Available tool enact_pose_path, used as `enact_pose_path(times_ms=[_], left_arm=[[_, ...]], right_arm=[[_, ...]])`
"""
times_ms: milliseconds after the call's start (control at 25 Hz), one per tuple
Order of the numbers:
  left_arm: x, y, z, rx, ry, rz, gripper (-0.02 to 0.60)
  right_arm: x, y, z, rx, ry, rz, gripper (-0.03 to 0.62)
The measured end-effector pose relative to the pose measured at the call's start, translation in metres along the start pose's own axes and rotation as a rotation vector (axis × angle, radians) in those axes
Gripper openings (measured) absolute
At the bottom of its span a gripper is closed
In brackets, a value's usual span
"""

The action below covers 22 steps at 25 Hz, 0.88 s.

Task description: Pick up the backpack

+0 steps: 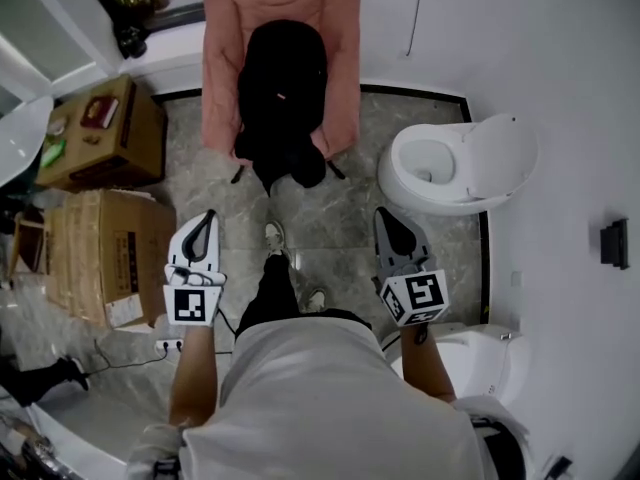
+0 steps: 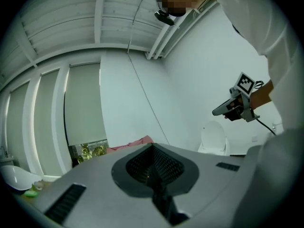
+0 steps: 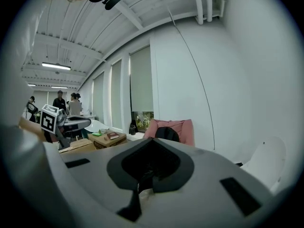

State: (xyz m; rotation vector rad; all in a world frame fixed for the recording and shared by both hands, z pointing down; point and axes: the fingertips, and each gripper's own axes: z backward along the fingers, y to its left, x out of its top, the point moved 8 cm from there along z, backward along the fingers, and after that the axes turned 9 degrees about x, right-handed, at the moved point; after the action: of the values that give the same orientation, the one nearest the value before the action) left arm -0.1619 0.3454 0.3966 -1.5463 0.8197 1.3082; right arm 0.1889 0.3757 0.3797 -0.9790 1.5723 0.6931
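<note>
- The backpack (image 1: 283, 98) lies on the pink chair (image 1: 340, 28) ahead of me, its near end overhanging the seat's front edge.
- My left hand-held gripper (image 1: 208, 215) and right hand-held gripper (image 1: 383, 213) are held out in front, well short of it. Both have their jaws together and hold nothing.
- I judge this to be the approach; no grasp has begun.
- Next I need to close in, spread the jaws and aim for a strap or handle. Which one is reachable I cannot tell, as it is black on black.
</note>
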Motion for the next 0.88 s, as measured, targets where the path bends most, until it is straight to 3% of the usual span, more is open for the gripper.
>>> enact_pose_path(times_ms=[360, 520, 880], left_arm=[[-0.022, 0.042, -0.135, -0.075, 0.002, 0.07, 0.015], [-0.019, 0.075, -0.192, -0.098, -0.035, 0.088, 0.015], [-0.024, 0.142, -0.261, -0.104, -0.03, 0.095, 0.015]], right_arm=[[0.035, -0.046, -0.1, -0.041, 0.061, 0.022, 0.021], [0.063, -0.056, -0.159, -0.041, 0.059, 0.057, 0.021], [0.087, -0.067, -0.257, -0.013, 0.09, 0.045, 0.021]])
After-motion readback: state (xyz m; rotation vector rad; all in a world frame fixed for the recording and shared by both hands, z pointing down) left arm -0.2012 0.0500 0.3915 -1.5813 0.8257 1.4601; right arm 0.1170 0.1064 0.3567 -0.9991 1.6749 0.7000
